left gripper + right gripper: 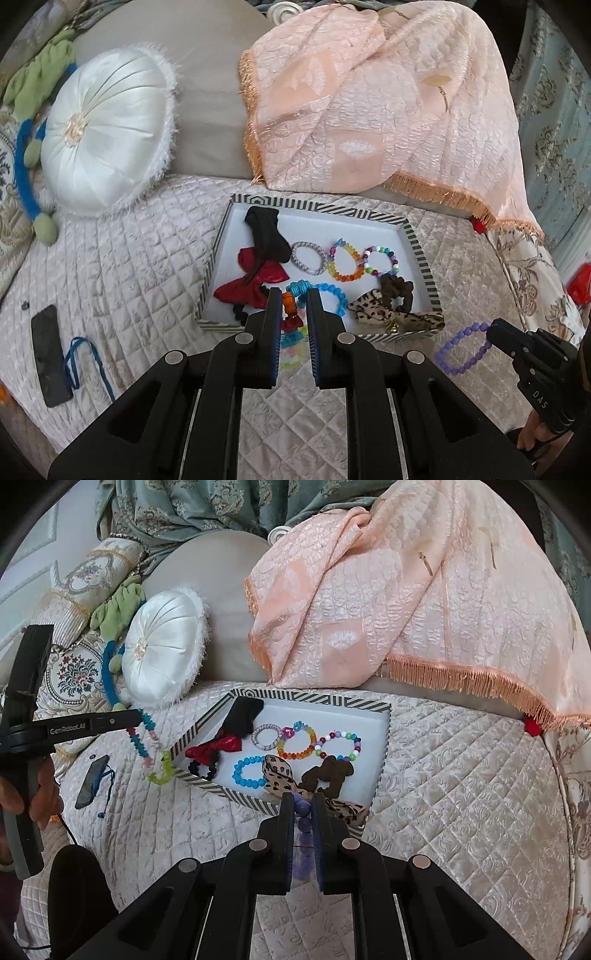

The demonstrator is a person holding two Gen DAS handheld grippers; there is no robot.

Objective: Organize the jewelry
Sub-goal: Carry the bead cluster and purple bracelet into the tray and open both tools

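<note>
I am counting five bead bracelets: three (332,746) lying in my tray's (384,749) twelve o'clock half, one each in my left gripper (142,716) and right gripper (303,806).

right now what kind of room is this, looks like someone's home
Most likely a bedroom or a sitting room in a home, though I can't tell which. A quilted cover spreads over a soft surface, a round satin cushion leans at the back, and a fringed pink throw drapes beside it.

A home bedroom: quilted bedspread (129,280), round satin cushion (107,133), curtains (192,506).
</note>
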